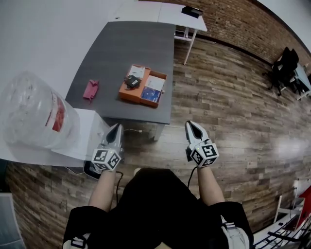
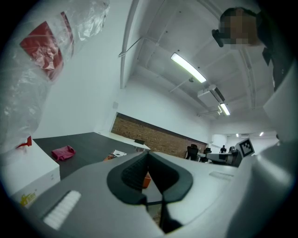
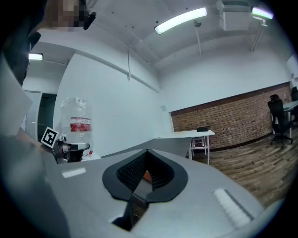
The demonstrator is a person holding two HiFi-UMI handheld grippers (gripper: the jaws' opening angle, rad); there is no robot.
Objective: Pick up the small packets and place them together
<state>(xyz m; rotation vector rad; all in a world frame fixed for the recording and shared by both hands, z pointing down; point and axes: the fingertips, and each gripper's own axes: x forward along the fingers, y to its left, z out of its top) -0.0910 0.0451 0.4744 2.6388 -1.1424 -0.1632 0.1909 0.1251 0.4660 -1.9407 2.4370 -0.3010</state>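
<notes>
On the dark grey table [image 1: 116, 48] stands an orange tray [image 1: 127, 92] that holds a dark packet [image 1: 131, 81] and flat white and blue packets [image 1: 153, 87]. A pink packet [image 1: 90, 89] lies apart on the table, to the tray's left; the left gripper view shows it too [image 2: 63, 152]. My left gripper [image 1: 116, 126] and right gripper [image 1: 189, 124] hang short of the table's near edge, over the floor. Both point level toward the table. Each has its jaws together at the tips with nothing between them, as their own views show [image 2: 149, 153] [image 3: 147, 151].
A large clear water bottle [image 1: 31, 112] sits on a white dispenser [image 1: 85, 131] close to my left gripper. A white desk [image 1: 165, 12] stands behind the table. Black office chairs [image 1: 286, 63] are at the far right on the wood floor.
</notes>
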